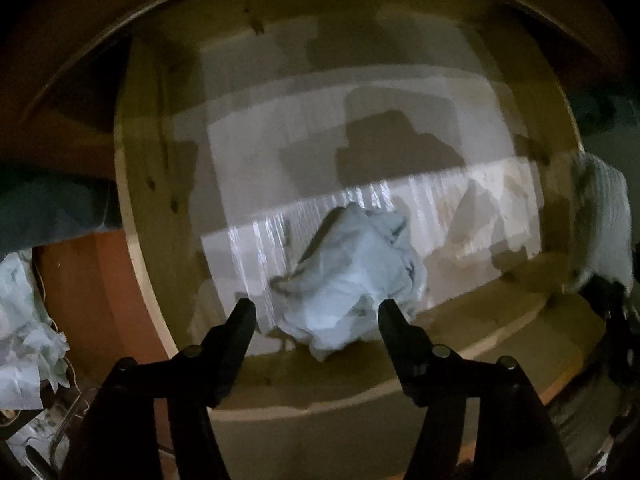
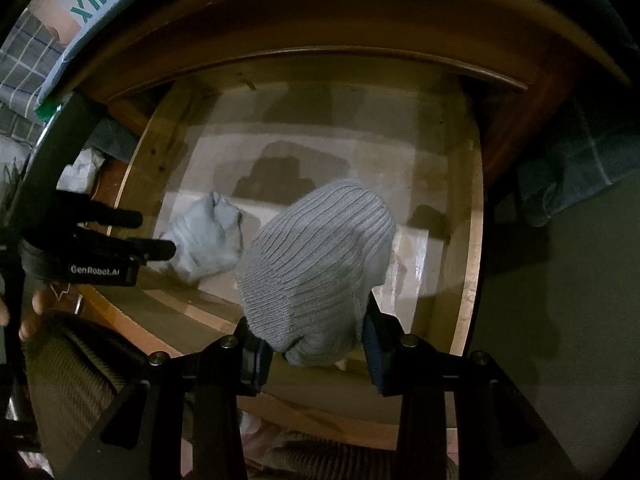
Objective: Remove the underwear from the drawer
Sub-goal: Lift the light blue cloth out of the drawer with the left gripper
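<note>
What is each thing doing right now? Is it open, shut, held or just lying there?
Drawer: pulled open.
Light blue underwear: crumpled, lying loose on the drawer bottom.
Grey ribbed knit garment: held up over the drawer.
Left gripper: open, above the underwear.
Right gripper: shut on the knit garment.

L gripper (image 1: pixel 316 308) points straight down w/ jaws apart, R gripper (image 2: pixel 312 340) angled down, jaws clamped.

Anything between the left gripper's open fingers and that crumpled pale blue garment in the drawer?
Nothing. In the left wrist view the left gripper hangs open above the pale blue garment, which lies loose on the drawer floor. No other item intervenes.
</note>
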Available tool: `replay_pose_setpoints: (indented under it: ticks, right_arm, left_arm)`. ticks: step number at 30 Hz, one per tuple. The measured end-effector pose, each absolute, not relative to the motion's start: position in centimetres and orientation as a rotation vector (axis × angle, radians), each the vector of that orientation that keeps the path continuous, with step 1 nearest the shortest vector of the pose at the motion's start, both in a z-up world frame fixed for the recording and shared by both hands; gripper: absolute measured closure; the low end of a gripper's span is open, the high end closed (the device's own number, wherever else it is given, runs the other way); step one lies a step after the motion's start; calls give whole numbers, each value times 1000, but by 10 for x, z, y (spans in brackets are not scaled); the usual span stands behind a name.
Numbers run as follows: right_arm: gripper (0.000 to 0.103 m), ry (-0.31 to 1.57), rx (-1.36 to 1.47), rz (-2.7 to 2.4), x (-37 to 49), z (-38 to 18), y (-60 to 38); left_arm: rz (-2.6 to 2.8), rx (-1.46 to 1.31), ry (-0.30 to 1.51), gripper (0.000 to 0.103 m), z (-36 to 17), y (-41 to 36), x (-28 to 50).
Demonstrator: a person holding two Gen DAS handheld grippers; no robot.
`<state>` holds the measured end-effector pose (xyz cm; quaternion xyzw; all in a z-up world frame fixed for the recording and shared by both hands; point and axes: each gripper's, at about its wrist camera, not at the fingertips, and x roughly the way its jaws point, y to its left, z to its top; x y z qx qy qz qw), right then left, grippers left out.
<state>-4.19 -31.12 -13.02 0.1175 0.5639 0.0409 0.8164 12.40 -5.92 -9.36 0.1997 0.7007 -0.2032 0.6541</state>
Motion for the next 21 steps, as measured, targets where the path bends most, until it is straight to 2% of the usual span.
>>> replay_pose_setpoints:
  ticks: [5,8,12,15,18,21]
  right_arm:
    - [68,1203,249,83,-43,-130,-311]
    - [68,1206,252,85,-42,-130,-311]
    - [68,1208,251,89,-41,-130,-311]
    - [68,1213,253,92,-41,-130,-311]
    - [68,1214,251,92,-41,-131,-311]
    - [68,1214,246,91,-41,-131,-310]
  left_arm:
    - [-496,444,1711,37,-121,-68,133]
    - [-496,468,1728,37,-128,-70,136]
    - [-495,362,1761,38,-138,-65,146]
    - [-486,282,1795,53,-137,-54,152]
    - [-486,281,1771,62,-129,-53,149]
    - [-475,279,1738,66,-119,-49,143]
